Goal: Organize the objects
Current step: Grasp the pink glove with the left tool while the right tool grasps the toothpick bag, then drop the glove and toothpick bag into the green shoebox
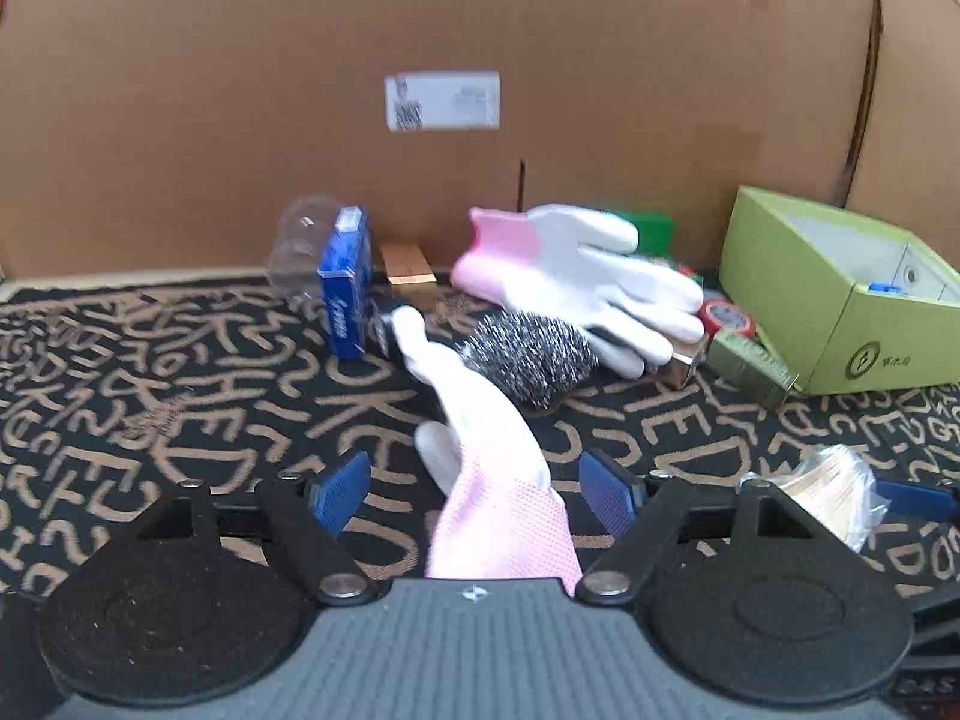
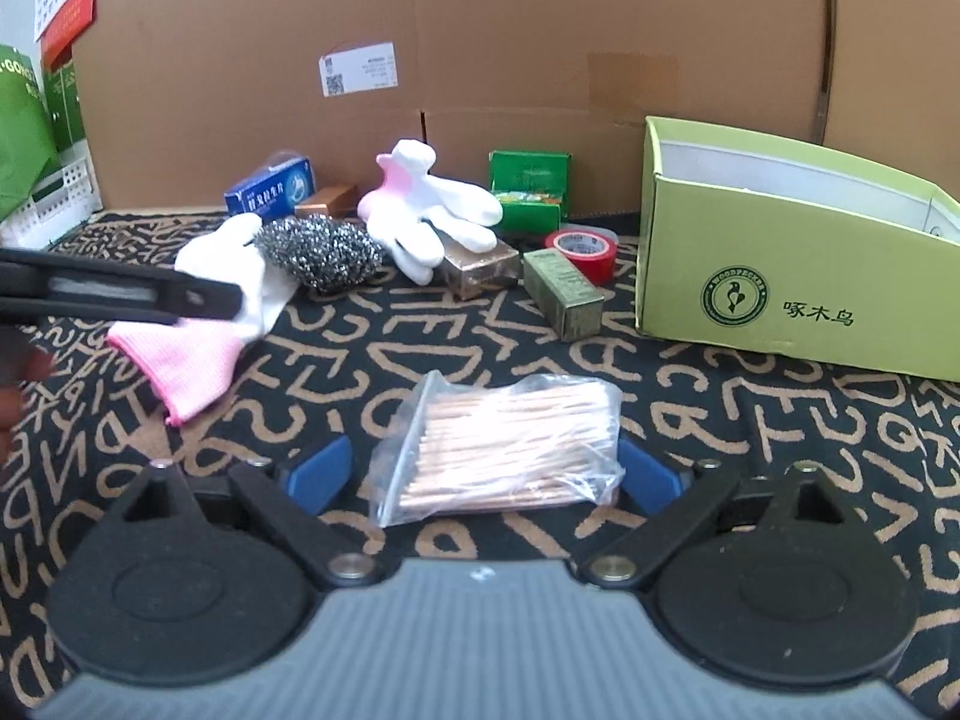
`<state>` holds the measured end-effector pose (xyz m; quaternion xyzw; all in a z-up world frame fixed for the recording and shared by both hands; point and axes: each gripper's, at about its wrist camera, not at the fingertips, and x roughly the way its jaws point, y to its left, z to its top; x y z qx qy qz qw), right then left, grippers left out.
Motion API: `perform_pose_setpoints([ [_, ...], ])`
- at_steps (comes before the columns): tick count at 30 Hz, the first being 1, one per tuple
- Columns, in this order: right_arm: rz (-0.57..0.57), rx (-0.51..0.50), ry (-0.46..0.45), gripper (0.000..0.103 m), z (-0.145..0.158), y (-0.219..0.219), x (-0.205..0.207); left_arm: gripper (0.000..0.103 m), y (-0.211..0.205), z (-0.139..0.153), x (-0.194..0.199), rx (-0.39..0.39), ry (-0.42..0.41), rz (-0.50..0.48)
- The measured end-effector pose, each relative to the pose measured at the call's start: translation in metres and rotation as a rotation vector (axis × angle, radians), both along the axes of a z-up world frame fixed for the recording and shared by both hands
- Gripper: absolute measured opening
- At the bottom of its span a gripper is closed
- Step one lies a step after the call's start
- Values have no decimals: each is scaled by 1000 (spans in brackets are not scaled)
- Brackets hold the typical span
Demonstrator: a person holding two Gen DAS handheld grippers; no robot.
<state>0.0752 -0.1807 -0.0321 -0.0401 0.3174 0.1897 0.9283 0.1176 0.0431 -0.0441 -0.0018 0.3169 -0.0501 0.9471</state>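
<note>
A white glove with a pink cuff [image 1: 480,450] lies on the patterned mat between the open fingers of my left gripper [image 1: 474,489]; it also shows in the right wrist view [image 2: 204,324]. A clear bag of wooden sticks [image 2: 498,450] lies between the open fingers of my right gripper [image 2: 486,471]; it also shows in the left wrist view [image 1: 834,498]. A second white and pink glove [image 1: 582,276] lies over a gold box [image 2: 480,267]. A light green open box [image 2: 798,252] stands at the right.
A steel wool scrubber [image 1: 528,354], a blue medicine box [image 1: 345,282], a copper box [image 1: 408,264], a red tape roll [image 2: 582,249], an olive box [image 2: 564,294] and a green box [image 2: 528,189] lie on the mat. A big cardboard wall [image 1: 480,30] stands behind.
</note>
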Motion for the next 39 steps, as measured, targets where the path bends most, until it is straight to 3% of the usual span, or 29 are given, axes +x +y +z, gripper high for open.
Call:
perform_pose_setpoints([
  [2, -7, 3, 3, 97, 0, -2, 1, 79, -2, -8, 7, 11, 20, -17],
  [3, -11, 3, 9, 97, 0, -2, 2, 74, -3, -13, 9, 12, 30, -35],
  [5, -17, 4, 23, 96, -1, -1, 6, 47, -5, -18, 4, 41, 15, -59],
  [6, -15, 6, 30, 94, -2, -1, 7, 41, -5, -17, 1, 56, 13, -87],
  [7, -11, 7, 38, 93, -3, -1, 9, 26, -6, -16, -2, 53, 23, -115],
  [8, -12, 2, 41, 89, -4, 0, 10, 18, -5, -14, -5, 38, 36, -137],
  [9, -12, -7, 34, 76, -4, 1, 10, 16, -5, -13, -9, 28, 47, -157],
  [10, -7, -14, 23, 70, -3, 2, 9, 13, -6, -12, -13, 25, 53, -176],
  [16, 43, 64, 18, 69, 2, -10, 1, 10, -10, 8, -46, -13, 54, -275],
  [20, 43, 119, -34, 69, 22, -31, -12, 10, -17, 48, -60, -46, -43, -342],
  [24, -25, 134, -148, 69, 53, -60, -18, 10, -40, 91, -56, -87, -159, -432],
  [31, -188, 115, -277, 69, 85, -113, -12, 10, -117, 133, -13, -175, -260, -565],
  [34, -259, 91, -303, 69, 89, -135, -4, 10, -155, 131, 19, -231, -219, -605],
  [37, -312, 72, -312, 69, 91, -156, 11, 10, -194, 118, 47, -196, -216, -602],
  [39, -334, 67, -319, 69, 92, -170, 22, 10, -214, 108, 70, -203, -173, -608],
])
